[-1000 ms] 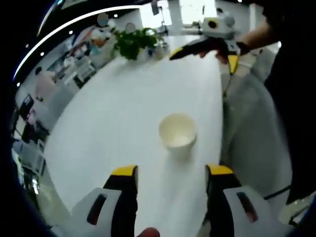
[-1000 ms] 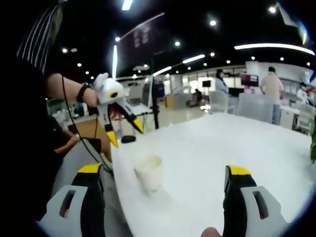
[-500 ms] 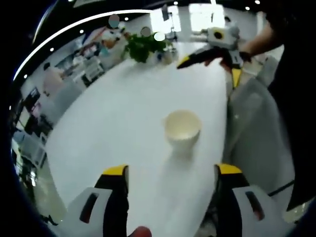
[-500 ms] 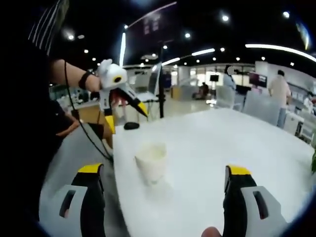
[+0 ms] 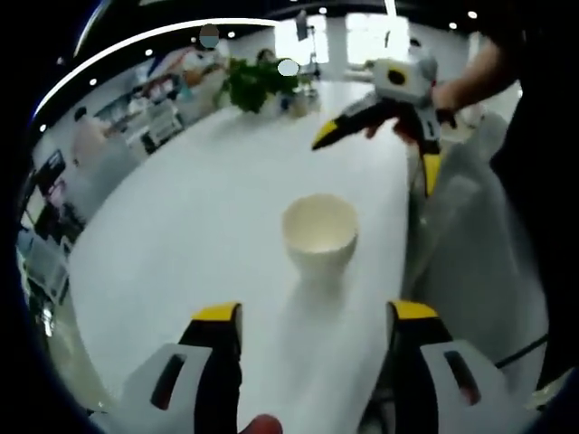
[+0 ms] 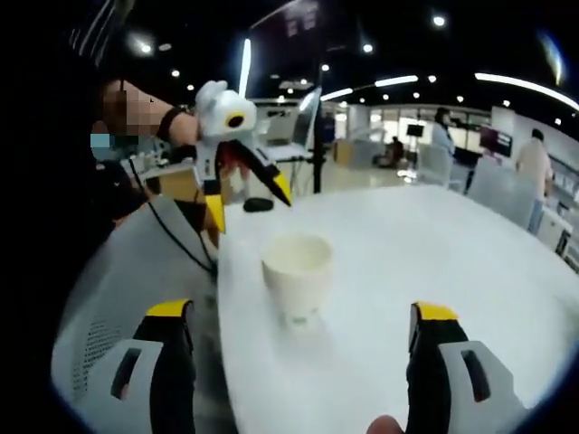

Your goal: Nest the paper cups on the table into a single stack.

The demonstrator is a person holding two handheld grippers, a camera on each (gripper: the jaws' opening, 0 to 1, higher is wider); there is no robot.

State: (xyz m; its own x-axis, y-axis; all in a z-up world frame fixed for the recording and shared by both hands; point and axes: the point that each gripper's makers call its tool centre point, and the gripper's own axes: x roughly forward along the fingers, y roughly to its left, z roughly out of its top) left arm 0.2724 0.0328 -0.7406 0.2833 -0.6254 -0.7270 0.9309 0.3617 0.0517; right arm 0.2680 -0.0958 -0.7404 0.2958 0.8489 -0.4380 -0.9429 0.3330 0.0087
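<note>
You are bringing both grippers closer around the paper cup [image 5: 318, 231]; left gripper [image 5: 312, 330] and right gripper [image 6: 303, 330] are hovering wide open, empty.

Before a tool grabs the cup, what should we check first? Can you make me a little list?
1. Paper cup standing upright, mouth up, on the white table: ok.
2. Left tool open, jaws spread wider than the cup: ok.
3. Right tool open, nothing held: ok.
4. Cup lined up between the left tool's jaws: ok, it sits just ahead of them.
5. Cup safely away from the table edge: not ok, it stands near the edge by the grey chair.
6. A second cup ready to nest with: cannot tell.
</note>
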